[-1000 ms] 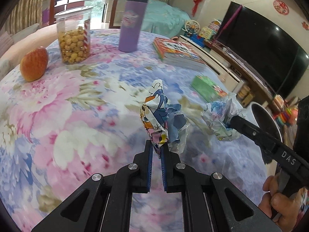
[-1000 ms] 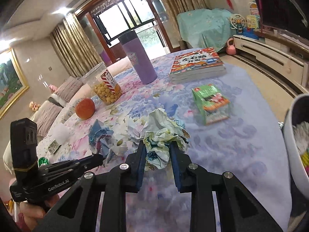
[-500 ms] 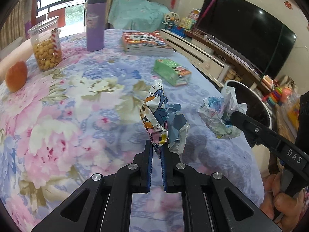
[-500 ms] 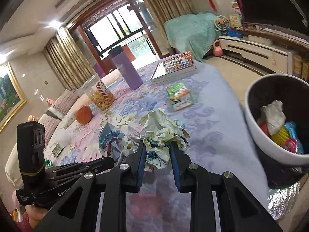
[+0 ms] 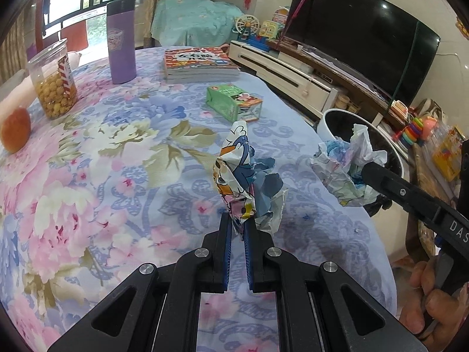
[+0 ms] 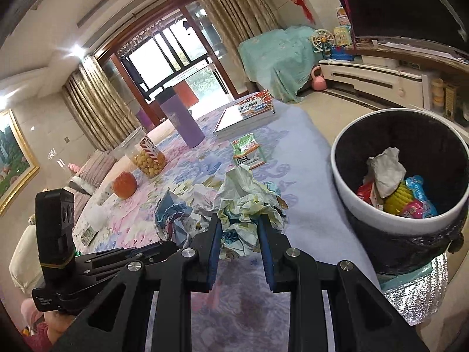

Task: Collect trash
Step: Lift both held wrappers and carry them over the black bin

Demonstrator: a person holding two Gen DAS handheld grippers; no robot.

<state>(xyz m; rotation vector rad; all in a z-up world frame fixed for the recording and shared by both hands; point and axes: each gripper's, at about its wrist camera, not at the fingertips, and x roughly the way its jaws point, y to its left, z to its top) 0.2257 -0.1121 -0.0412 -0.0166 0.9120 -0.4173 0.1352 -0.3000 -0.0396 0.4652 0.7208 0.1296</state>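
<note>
Crumpled paper [image 5: 239,182] pinched between tool [image 5: 238,227] tips

Left gripper [image 5: 238,226]: black angular frame, blue pads inside narrow fingers, silver round screws at the linkage joints. Right gripper [image 6: 239,226]: same black build, blue pads, silver screws; white "DAS" lettering on its side.

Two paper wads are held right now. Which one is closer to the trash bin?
The pale green-and-white wad in the right gripper; the bin stands just beside it. The cartoon-print wad in the left gripper is farther over the table.
</note>
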